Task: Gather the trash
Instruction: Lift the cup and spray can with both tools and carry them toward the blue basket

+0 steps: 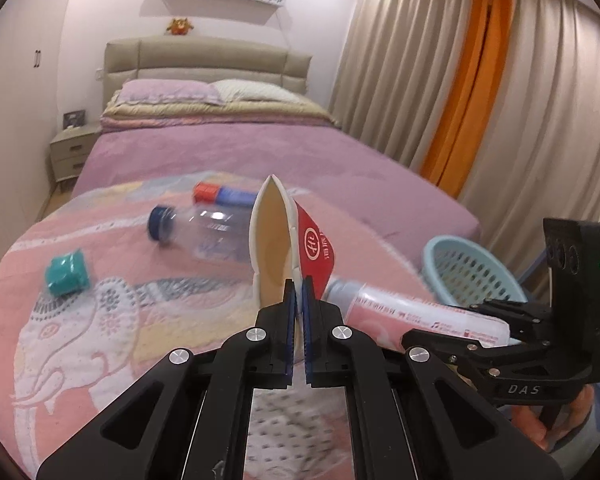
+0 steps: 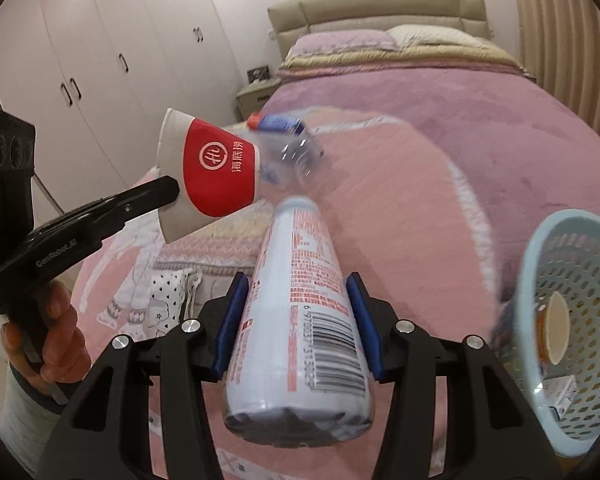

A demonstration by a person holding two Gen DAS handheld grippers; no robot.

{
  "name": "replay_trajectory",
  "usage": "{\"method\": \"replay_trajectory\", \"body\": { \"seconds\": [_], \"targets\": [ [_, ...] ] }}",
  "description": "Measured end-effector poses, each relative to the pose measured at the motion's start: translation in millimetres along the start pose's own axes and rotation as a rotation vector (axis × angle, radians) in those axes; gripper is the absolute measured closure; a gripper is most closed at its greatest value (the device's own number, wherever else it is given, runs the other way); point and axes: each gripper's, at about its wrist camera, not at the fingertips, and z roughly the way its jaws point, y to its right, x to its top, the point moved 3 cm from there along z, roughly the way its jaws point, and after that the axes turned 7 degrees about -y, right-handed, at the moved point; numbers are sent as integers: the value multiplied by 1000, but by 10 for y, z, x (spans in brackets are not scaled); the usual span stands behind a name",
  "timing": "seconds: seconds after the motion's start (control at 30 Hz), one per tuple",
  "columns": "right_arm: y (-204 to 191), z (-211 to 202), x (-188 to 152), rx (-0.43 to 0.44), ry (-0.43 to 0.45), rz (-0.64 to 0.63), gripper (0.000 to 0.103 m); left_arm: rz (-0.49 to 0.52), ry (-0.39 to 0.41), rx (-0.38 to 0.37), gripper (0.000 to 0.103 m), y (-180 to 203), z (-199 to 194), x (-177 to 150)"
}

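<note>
My left gripper point(image 1: 299, 284) is shut on the rim of a squashed red-and-white paper cup point(image 1: 278, 236) and holds it above the bed; the cup also shows in the right wrist view point(image 2: 212, 176). My right gripper point(image 2: 298, 284) is shut on a white bottle with red print point(image 2: 300, 320), which also shows in the left wrist view point(image 1: 412, 316). A light blue perforated basket point(image 2: 572, 320) stands at the right, with a cup and a small box inside; it also shows in the left wrist view point(image 1: 472, 272).
On the pink patterned blanket point(image 1: 120, 320) lie a clear bottle with a blue cap point(image 1: 204, 232), a tube with a red cap point(image 1: 224, 194) and a teal crumpled item point(image 1: 66, 274). Wardrobes point(image 2: 100, 60) stand left, curtains point(image 1: 480, 80) right.
</note>
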Motion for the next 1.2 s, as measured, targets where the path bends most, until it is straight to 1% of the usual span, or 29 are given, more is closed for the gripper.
{"method": "replay_trajectory", "body": {
  "seconds": [0.1, 0.2, 0.3, 0.4, 0.43, 0.5, 0.6, 0.67, 0.7, 0.73, 0.8, 0.87, 0.9, 0.97, 1.0, 1.03, 1.07, 1.2],
  "targets": [
    [125, -205, 39, -2, 51, 24, 56, 29, 24, 0, 101, 182, -42, 93],
    [212, -220, 35, 9, 37, 34, 56, 58, 34, 9, 102, 362, -27, 154],
    [209, -149, -56, 9, -27, 19, 56, 74, 23, 9, 102, 477, 27, 134],
    [209, -112, -136, 5, -77, 7, 56, 73, 11, 5, 101, 502, 55, 78],
    [212, -53, -179, 6, -115, 3, 56, 63, 6, -10, 101, 498, 63, 59],
    [196, 11, -223, 3, -155, -16, 56, 36, 8, -40, 101, 465, 61, 42],
    [136, 130, -240, -19, -221, -64, 56, 32, 16, -37, 101, 444, 30, 10],
    [103, 207, -240, -6, -267, -80, 55, 28, 20, -38, 101, 424, 1, -8],
    [103, 256, -225, 6, -294, -77, 54, 24, 21, -41, 101, 412, -8, -14],
    [108, 283, -218, 13, -304, -76, 50, 20, 20, -45, 101, 400, -13, -19],
    [80, 344, -160, 22, -321, -91, 45, 19, 18, -45, 101, 387, -25, -19],
    [69, 399, -84, 35, -343, -82, 42, 24, 19, -41, 101, 391, -57, -21],
    [76, 418, -51, 52, -351, -72, 37, 26, 20, -41, 101, 387, -61, -16],
    [68, 448, 12, 59, -363, -74, 37, 27, 21, -41, 101, 385, -68, -7],
    [65, 448, 24, 52, -361, -83, 39, 28, 18, -41, 101, 392, -62, 0],
    [71, 438, 35, 28, -354, -94, 50, 30, 18, -39, 101, 395, -64, -8],
    [83, 428, 35, 21, -348, -98, 58, 32, 16, -38, 101, 406, -54, -5],
    [251, 285, 40, 60, -294, -42, 58, 31, 5, -51, 101, 481, 32, 24]
  ]
}}
